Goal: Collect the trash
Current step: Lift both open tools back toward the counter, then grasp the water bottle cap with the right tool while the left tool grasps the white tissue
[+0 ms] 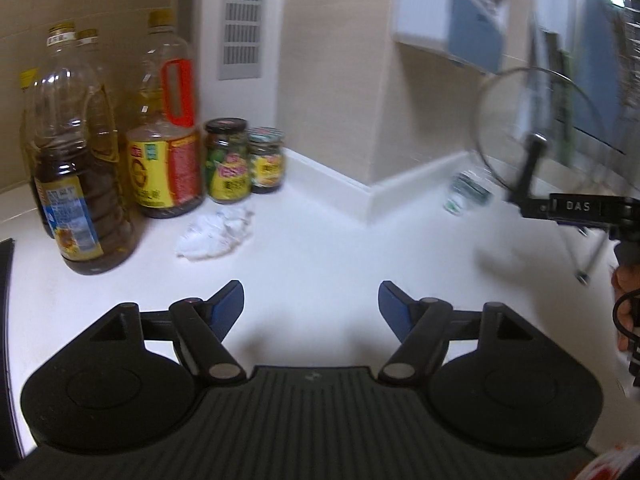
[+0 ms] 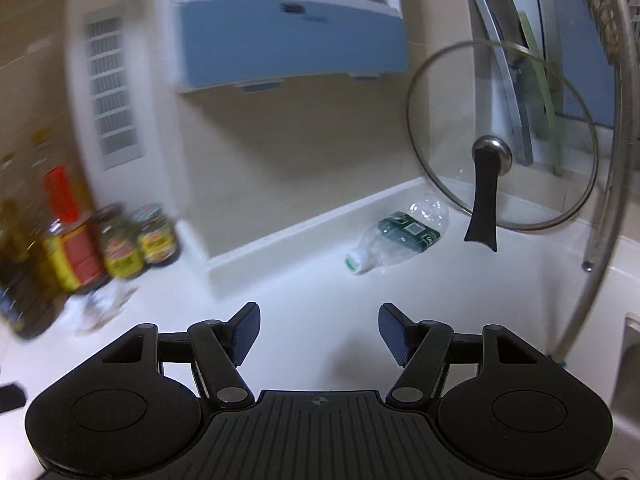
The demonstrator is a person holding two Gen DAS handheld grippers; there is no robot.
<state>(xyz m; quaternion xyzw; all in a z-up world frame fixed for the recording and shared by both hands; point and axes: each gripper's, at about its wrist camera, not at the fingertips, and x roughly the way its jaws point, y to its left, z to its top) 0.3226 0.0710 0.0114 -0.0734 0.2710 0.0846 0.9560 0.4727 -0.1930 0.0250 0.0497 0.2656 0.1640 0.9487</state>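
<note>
A crumpled white paper wad (image 1: 216,232) lies on the white counter (image 1: 320,248) in front of the oil bottles; it shows blurred in the right wrist view (image 2: 106,306). An empty clear plastic bottle with a green label (image 2: 398,236) lies on its side by the back wall; it is blurred in the left wrist view (image 1: 466,194). My left gripper (image 1: 311,308) hovers open above the counter, nothing between its blue pads, the wad ahead and to the left. My right gripper (image 2: 319,334) is open and empty, the bottle ahead and slightly right.
Several oil bottles (image 1: 76,168) and two jars (image 1: 244,160) stand at the left by the wall. A glass pot lid (image 2: 500,136) leans upright on a rack at the right. A wall vent (image 1: 242,20) and blue cabinets (image 2: 288,40) sit above. A hand holds the other gripper's body (image 1: 580,208).
</note>
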